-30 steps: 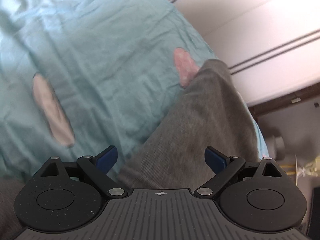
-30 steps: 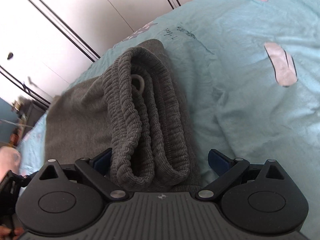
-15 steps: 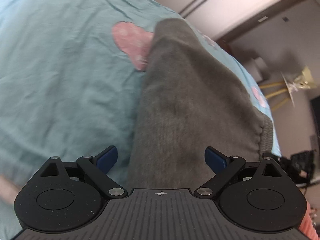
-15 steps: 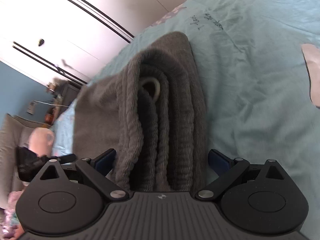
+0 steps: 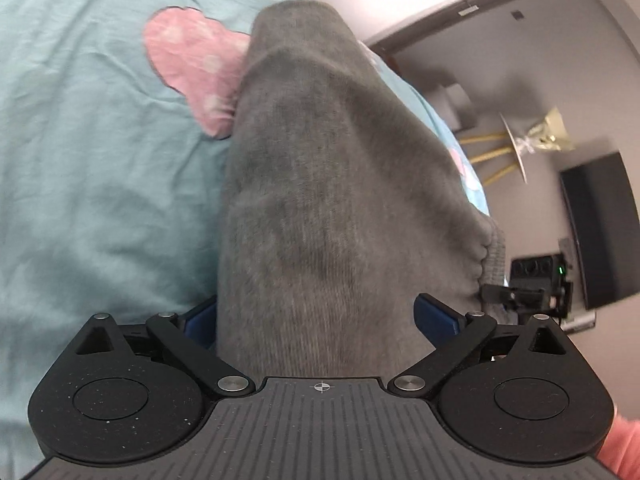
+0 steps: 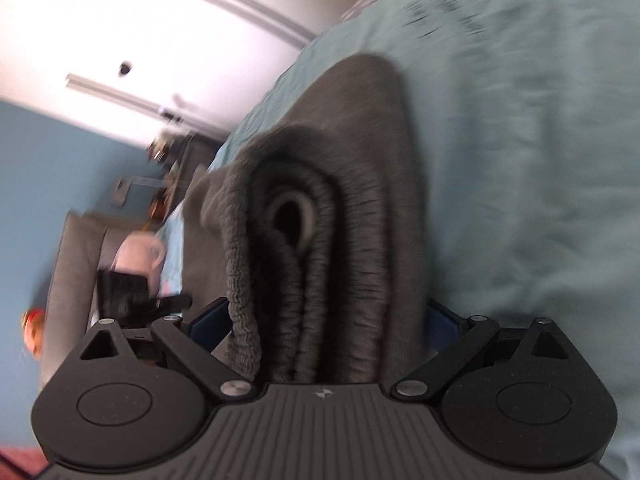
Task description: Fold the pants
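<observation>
The grey pants (image 5: 328,184) lie folded on a teal bedsheet (image 5: 88,168). My left gripper (image 5: 320,316) stands open with its blue pads on either side of the folded leg end, the cloth filling the gap. In the right wrist view the ribbed waistband (image 6: 316,248) is stacked in several layers with a pale drawstring loop showing. My right gripper (image 6: 324,316) is open around that waistband stack, one pad on each side. The right view is blurred by motion.
The sheet has a pink heart patch (image 5: 192,72) beside the pants. A white wardrobe (image 6: 160,20) stands behind the bed. A dark screen (image 5: 600,228) and a tripod stand are off the bed's far side. The other gripper (image 6: 132,296) shows at the left.
Both grippers have tilted and pushed further onto the pants, so the cloth now fills the gap between the pads. The views have swung toward the room's walls.
</observation>
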Tool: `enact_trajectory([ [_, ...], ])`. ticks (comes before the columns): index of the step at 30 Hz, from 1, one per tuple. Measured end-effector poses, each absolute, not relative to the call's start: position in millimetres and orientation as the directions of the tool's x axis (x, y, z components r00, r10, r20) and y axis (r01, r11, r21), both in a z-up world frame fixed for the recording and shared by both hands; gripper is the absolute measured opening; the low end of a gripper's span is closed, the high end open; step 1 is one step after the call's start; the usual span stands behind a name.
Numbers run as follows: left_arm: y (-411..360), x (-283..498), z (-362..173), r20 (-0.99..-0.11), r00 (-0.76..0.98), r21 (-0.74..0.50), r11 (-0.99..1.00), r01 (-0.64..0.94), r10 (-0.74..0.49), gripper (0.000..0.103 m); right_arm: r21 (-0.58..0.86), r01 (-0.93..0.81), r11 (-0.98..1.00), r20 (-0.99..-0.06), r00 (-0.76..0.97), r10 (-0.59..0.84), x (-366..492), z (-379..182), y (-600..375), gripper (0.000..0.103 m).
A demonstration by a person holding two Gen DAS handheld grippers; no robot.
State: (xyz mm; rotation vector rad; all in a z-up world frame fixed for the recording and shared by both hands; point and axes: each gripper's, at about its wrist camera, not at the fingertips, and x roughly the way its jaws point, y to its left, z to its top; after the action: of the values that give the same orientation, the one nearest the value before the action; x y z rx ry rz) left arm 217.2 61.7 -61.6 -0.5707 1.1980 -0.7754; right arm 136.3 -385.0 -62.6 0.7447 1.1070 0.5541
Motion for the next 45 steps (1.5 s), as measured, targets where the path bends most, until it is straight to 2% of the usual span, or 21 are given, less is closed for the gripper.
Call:
enact_trajectory([
  [6, 41.2, 224.9, -59.6, -0.611, 0.155, -0.721, 0.627, 0.295, -0.776, 0.103, 0.773, -0.048, 0.633, -0.591, 0.311, 0.744, 146.1, -60.6, -377.2, 0.099],
  [13, 31.6, 235.0, -68.2, -0.597, 0.135, -0.745, 0.608, 0.274, -0.791, 0.103, 0.796, -0.095, 0.598, -0.528, 0.374, 0.763, 135.8, -70.9, -368.2, 0.099],
  [17, 26.1, 234.3, -62.6, -0.631, 0.15, -0.721, 0.647, 0.249, -0.761, 0.103, 0.779, -0.088, 0.62, -0.547, 0.386, 0.743, 131.5, -67.6, -362.8, 0.099],
  [25, -4.6, 216.9, -50.5, -0.733, 0.233, -0.564, 0.762, 0.318, -0.639, 0.103, 0.716, -0.077, 0.694, -0.626, 0.37, 0.686, 139.5, -52.0, -335.5, 0.099],
  [35, -17.8, 211.9, -47.2, -0.756, 0.279, -0.508, 0.8, 0.321, -0.592, 0.103, 0.668, -0.091, 0.739, -0.633, 0.454, 0.628, 126.5, -47.7, -316.8, 0.098],
  [45, -23.6, 216.6, -49.3, -0.756, 0.27, -0.512, 0.795, 0.325, -0.596, 0.103, 0.641, -0.082, 0.763, -0.647, 0.478, 0.594, 120.2, -50.0, -310.1, 0.098],
])
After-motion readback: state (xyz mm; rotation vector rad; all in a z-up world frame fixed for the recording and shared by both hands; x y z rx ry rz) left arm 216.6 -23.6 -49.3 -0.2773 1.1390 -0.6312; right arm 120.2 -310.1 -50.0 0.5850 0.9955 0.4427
